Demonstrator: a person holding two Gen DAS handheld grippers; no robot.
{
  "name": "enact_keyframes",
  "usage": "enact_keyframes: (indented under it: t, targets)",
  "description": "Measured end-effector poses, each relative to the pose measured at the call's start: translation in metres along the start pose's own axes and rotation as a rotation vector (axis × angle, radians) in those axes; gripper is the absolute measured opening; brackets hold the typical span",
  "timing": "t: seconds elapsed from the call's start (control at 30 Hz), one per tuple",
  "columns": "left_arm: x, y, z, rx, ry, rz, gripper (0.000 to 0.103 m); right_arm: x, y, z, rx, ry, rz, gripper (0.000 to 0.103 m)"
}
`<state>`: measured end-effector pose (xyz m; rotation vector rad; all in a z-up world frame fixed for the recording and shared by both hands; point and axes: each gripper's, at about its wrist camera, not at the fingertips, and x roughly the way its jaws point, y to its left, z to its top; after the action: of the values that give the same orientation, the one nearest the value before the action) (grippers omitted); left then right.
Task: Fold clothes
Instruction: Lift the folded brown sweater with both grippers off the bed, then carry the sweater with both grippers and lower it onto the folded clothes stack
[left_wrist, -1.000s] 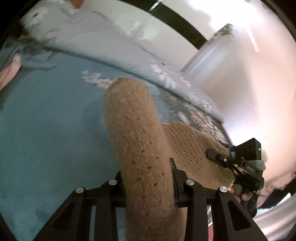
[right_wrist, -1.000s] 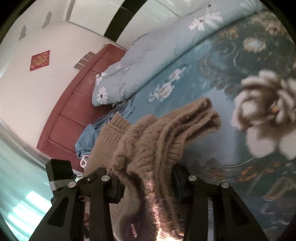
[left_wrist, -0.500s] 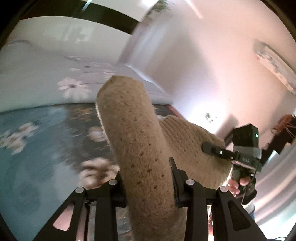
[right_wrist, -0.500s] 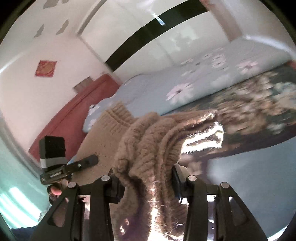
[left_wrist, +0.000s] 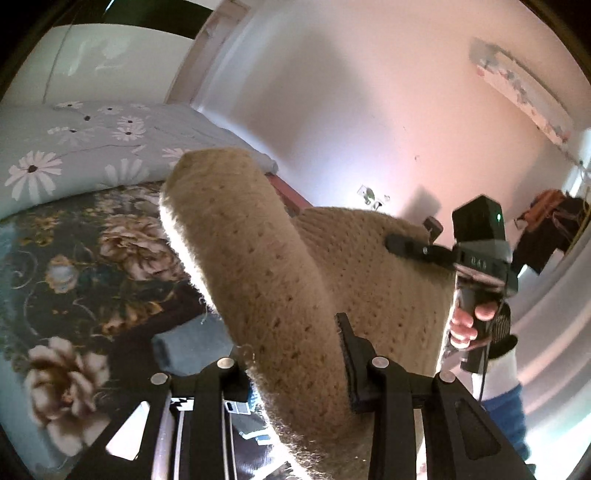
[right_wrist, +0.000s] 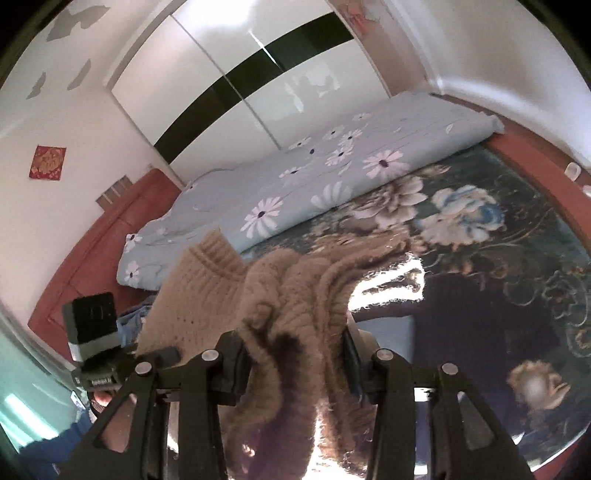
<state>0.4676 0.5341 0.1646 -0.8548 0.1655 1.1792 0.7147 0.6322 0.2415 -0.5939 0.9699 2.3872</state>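
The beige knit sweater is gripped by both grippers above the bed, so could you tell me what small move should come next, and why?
Probably lower it flat onto the floral bedspread: the beige knit sweater hangs bunched between the left gripper and right gripper.

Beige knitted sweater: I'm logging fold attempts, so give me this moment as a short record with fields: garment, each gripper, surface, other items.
garment: beige knitted sweater, lifted off the bed, bunched between both grippers
left gripper: shut on a rolled, tube-like part of the sweater
right gripper: shut on a gathered, ribbed bunch of the sweater
surface: bed with dark floral bedspread
other items: light blue daisy-print quilt along the far side; white wardrobe with a black band behind it
fold state: not folded yet
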Motion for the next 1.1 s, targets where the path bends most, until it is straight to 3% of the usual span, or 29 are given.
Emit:
enact_keyframes:
  t: [0.1, 0.27, 0.5, 0.7, 0.83, 0.97, 1.1]
  targets:
    - [0.015, 0.013, -0.010, -0.033, -0.024, 0.029, 0.036, 0.006, -0.026, -0.006, 0.020, -0.007, -0.008, 0.045]
    - [0.037, 0.039, -0.030, -0.097, 0.032, 0.050, 0.040, 0.027, -0.071, -0.027, 0.117, -0.012, 0.012, 0.049]
    - [0.042, 0.051, -0.034, -0.103, 0.064, 0.046, 0.046, 0.047, -0.096, -0.055, 0.199, 0.004, 0.010, 0.056]
    - [0.021, 0.041, -0.028, -0.029, 0.101, 0.035, 0.051, 0.041, -0.087, -0.057, 0.212, -0.030, -0.028, 0.058]
    - [0.004, 0.038, -0.024, 0.027, 0.102, 0.079, 0.057, 0.024, -0.075, -0.053, 0.190, -0.074, -0.073, 0.068]
    - [-0.021, 0.040, -0.023, 0.069, 0.024, 0.188, 0.060, -0.009, -0.061, -0.050, 0.191, -0.169, -0.153, 0.071]
    - [-0.030, 0.018, -0.023, 0.154, -0.040, 0.220, 0.061, -0.029, -0.025, -0.050, 0.109, -0.239, -0.206, 0.071]
